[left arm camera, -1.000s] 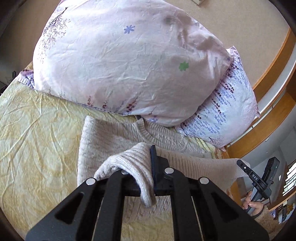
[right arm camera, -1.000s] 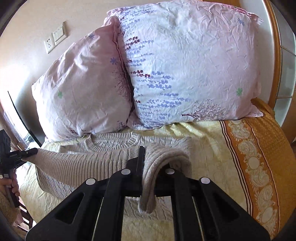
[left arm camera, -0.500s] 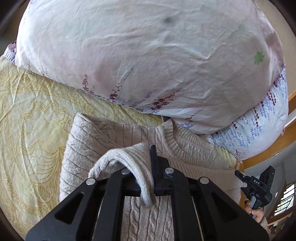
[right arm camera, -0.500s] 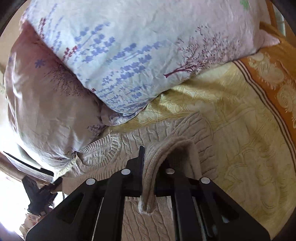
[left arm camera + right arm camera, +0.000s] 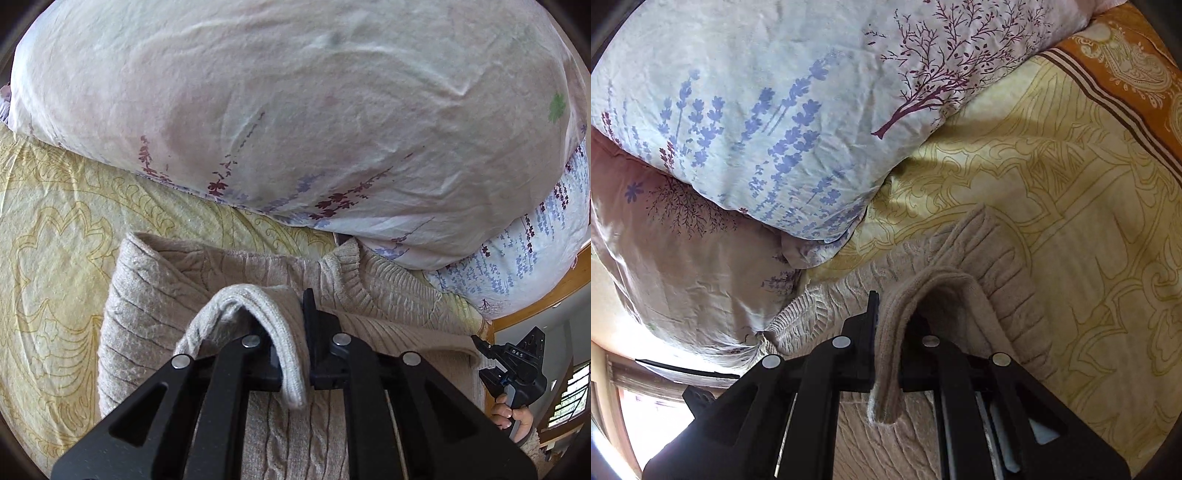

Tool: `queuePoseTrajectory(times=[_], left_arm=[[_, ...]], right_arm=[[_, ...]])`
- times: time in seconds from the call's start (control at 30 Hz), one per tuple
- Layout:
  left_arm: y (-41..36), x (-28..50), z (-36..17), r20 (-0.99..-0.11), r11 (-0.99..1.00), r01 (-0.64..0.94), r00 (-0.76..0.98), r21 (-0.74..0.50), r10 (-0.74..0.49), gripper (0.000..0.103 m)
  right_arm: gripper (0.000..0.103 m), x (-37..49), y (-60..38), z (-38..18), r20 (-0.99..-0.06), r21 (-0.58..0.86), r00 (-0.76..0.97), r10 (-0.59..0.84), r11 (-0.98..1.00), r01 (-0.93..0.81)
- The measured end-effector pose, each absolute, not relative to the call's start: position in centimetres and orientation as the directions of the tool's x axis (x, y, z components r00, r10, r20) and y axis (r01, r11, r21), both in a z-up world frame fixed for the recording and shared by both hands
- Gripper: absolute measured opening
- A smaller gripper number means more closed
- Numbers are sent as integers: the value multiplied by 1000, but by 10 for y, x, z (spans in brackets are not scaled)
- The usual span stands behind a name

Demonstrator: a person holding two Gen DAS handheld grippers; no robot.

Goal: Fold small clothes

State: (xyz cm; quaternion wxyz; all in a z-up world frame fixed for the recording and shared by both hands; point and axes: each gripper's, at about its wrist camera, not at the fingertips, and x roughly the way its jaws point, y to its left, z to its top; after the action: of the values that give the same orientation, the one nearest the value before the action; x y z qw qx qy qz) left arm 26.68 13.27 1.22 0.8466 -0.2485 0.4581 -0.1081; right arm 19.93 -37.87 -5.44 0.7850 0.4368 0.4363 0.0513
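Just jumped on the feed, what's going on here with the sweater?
A person is folding a beige knit sweater on a yellow patterned bedspread, with a gripper in each hand. The left gripper and the right gripper are each shut on a fold of the sweater's edge, held over its upper body near the collar, just below two floral pillows. The fold is not yet released.

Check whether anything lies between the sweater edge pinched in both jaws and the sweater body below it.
Nothing visible does. The left gripper and right gripper each hold a fold of the beige sweater over its own bare knit; the pillows sit beyond the collar.
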Motion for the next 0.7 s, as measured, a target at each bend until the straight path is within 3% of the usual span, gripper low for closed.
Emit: queuePoseTrajectory(times=[0.13, 0.2, 0.27, 0.37, 0.7], left_arm=[[136, 267, 8, -721, 851, -46, 555, -523, -414, 10], [136, 269, 8, -721, 848, -44, 552, -528, -420, 10], [132, 271, 7, -718, 845, -40, 549, -533, -428, 15], [126, 275, 8, -716, 845, -25, 544, -535, -438, 24], [96, 286, 17, -738, 894, 50, 545, -446, -399, 66]], right_arm=[[14, 200, -386, -59, -621, 763, 610, 492, 559, 326], [24, 200, -390, -60, -598, 787, 617, 511, 521, 331], [41, 201, -391, -57, -579, 802, 630, 519, 503, 323], [53, 204, -388, -52, -579, 795, 639, 505, 524, 306], [53, 203, -392, -52, -588, 778, 643, 491, 562, 282]])
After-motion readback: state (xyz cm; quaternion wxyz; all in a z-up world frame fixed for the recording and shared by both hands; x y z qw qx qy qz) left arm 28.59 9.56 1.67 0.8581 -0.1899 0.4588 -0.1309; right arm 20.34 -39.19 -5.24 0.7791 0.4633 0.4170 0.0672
